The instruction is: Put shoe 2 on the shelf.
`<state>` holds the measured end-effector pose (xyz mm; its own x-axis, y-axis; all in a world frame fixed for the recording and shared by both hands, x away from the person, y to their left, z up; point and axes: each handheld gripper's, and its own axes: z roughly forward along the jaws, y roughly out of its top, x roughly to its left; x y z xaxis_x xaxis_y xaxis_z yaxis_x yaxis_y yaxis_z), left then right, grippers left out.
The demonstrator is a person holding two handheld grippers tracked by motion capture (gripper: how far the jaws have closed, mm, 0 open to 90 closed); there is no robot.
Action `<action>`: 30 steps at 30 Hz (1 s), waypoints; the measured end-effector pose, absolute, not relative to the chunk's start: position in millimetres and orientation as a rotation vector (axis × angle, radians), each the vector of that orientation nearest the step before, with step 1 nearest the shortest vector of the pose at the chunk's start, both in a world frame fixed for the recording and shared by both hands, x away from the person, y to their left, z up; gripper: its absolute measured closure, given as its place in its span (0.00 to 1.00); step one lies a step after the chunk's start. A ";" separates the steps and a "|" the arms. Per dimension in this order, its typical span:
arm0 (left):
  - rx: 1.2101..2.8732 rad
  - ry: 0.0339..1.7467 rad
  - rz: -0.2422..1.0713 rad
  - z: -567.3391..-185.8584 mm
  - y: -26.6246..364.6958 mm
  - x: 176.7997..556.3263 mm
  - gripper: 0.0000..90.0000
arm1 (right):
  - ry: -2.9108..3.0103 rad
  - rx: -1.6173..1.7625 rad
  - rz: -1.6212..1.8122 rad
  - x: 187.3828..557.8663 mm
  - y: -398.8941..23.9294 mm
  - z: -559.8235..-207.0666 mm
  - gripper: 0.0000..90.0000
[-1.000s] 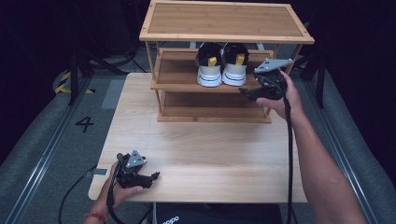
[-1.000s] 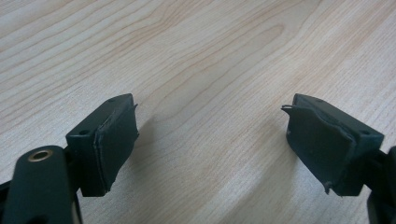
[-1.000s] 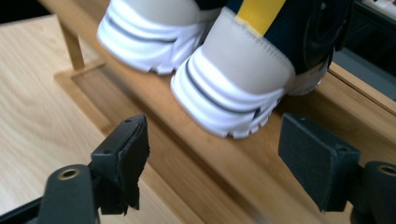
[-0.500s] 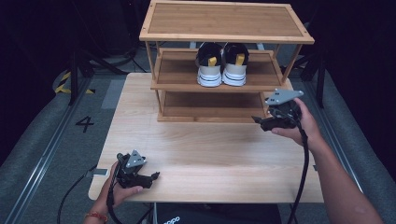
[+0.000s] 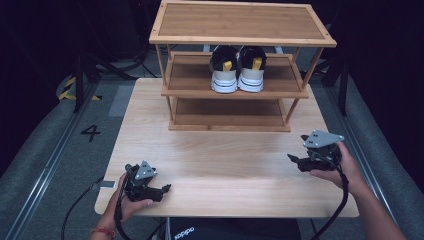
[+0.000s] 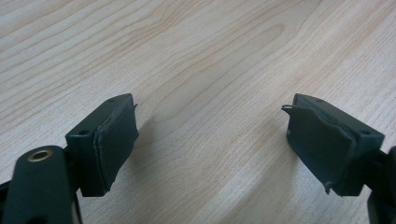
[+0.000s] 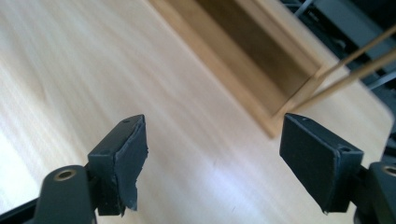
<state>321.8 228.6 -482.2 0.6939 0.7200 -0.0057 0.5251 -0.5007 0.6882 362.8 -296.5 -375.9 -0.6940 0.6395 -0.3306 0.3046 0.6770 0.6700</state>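
While both grippers hang empty, I log the stock. Right gripper point(image 5: 294, 159): jaws apart, nothing between, low over the table point(image 5: 225, 165). Left gripper point(image 5: 167, 188): jaws apart, resting by the near edge. Shoe rack point(image 5: 240, 92), ahead of both: middle shelf holds the pair of sneakers point(image 5: 237, 70), heels outward; top and bottom shelves bare. Step, I judge: placing done, hands parked. Next calls for nothing but stillness.

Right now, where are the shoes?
In the high view the shoes stand side by side on the middle shelf of the wooden rack at the far end of the table, heels toward the person.
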 end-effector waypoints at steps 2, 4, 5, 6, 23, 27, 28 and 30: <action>2.222 0.948 0.370 -482.2 228.6 321.8 0.19 | 2.342 0.735 0.806 360.0 -301.5 -382.4 0.27; 2.220 0.949 0.370 -482.2 228.5 321.8 0.19 | 2.352 0.754 0.811 356.0 -308.6 -392.8 0.27; 2.221 0.949 0.372 -482.2 228.5 321.9 0.19 | 2.354 0.761 0.810 354.1 -312.3 -397.7 0.27; 2.221 0.948 0.372 -482.1 228.5 321.9 0.19 | 2.356 0.775 0.818 351.5 -317.3 -403.8 0.27; 2.217 0.954 0.368 -482.4 228.0 321.7 0.18 | 2.325 1.100 0.957 328.3 -390.6 -481.6 0.25; 2.215 0.958 0.368 -482.5 227.7 321.6 0.18 | 2.287 1.186 1.021 328.8 -396.8 -486.9 0.22; 2.215 0.958 0.367 -482.5 227.6 321.9 0.18 | 2.285 1.188 1.021 328.9 -396.6 -487.0 0.22; 2.211 0.961 0.358 -482.8 227.3 321.9 0.18 | 2.285 1.191 1.022 329.0 -396.7 -487.1 0.22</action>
<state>321.9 227.3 -482.8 0.6879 0.7255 -0.0206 0.5352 -0.4878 0.6896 329.0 -396.7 -487.1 -0.5757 0.8177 0.0079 0.5510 0.3807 0.7426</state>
